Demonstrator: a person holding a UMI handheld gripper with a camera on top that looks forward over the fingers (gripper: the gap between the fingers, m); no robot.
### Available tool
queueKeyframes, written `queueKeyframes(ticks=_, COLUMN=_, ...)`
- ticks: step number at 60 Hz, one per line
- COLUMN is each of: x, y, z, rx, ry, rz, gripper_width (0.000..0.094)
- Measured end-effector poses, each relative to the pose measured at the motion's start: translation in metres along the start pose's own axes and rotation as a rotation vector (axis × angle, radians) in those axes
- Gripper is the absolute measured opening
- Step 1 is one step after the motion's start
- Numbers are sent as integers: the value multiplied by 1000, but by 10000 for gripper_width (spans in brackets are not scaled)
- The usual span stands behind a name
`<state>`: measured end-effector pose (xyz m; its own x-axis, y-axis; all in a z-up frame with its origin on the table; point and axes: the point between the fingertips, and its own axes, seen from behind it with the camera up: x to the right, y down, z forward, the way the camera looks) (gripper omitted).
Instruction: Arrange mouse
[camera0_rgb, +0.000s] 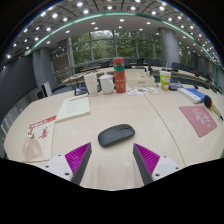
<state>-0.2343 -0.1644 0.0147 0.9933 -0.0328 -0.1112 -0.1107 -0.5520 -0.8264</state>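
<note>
A dark grey mouse lies on the light wooden table, just ahead of my fingers and slightly left of the gap's middle. My gripper is open, with its purple pads wide apart and nothing between them. The fingertips stand a short way back from the mouse and do not touch it.
A red bottle, white cups and a green-yellow cup stand at the table's far side. Papers and a red-printed leaflet lie to the left. A pink mat lies to the right, a blue book beyond it.
</note>
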Motion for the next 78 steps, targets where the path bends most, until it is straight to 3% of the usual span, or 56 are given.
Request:
queueKeyframes(ticks=32, x=-23, y=-42, z=104, rx=-40, ry=19, rz=-57, gripper_width=824)
queueKeyframes(ticks=39, x=-22, y=-44, z=114, rx=-46, ry=37, rz=-81, gripper_width=692)
queueKeyframes(ticks=44, x=-13, y=-46, z=119, rx=-41, ry=74, rz=-107, gripper_width=476)
queueKeyframes(ticks=63, x=-17, y=-50, z=116, rx=-61, ry=39, rz=-118, gripper_width=339)
queueKeyframes(ticks=70, x=-21, y=-92, z=87, rx=8, ry=-24, rz=-121, gripper_width=339)
queueKeyframes(ticks=78, x=9, y=-181, z=18, rx=155, ry=-64, rz=-97, gripper_width=339)
